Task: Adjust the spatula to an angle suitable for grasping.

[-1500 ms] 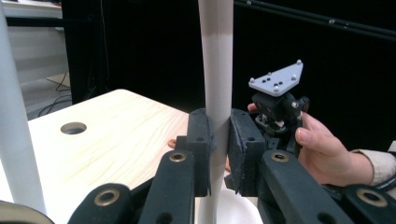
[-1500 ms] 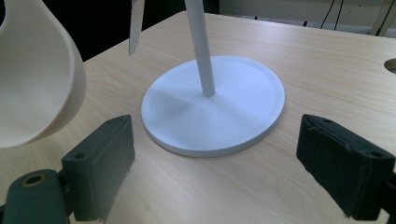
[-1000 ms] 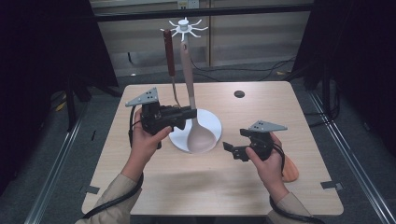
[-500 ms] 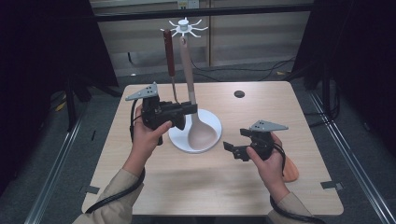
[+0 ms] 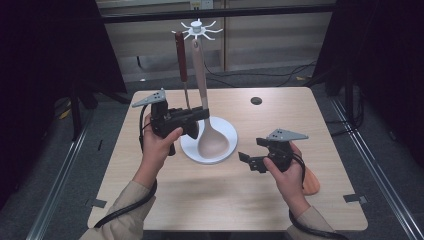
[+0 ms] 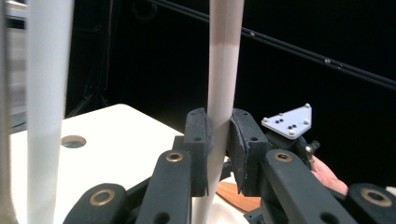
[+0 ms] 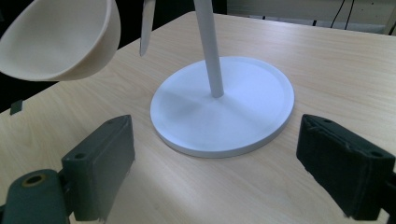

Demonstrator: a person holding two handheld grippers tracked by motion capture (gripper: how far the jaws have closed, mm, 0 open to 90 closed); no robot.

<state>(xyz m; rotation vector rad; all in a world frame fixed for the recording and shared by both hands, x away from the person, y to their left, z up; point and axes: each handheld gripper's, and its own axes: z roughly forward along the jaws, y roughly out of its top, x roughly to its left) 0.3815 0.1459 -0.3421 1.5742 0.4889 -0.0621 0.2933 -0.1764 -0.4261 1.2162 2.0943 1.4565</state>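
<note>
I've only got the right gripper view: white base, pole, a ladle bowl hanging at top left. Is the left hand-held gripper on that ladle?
Observer: Yes. The left hand-held gripper has its pads on the ladle handle. Its jaws have just eased open a little.
Operator: Anything else on the rack?
Observer: A utensil with a dark red handle hangs beside the ladle.
Operator: What's near my right hand?
Observer: An orange-brown utensil lies on the table, partly hidden by that hand.
</note>
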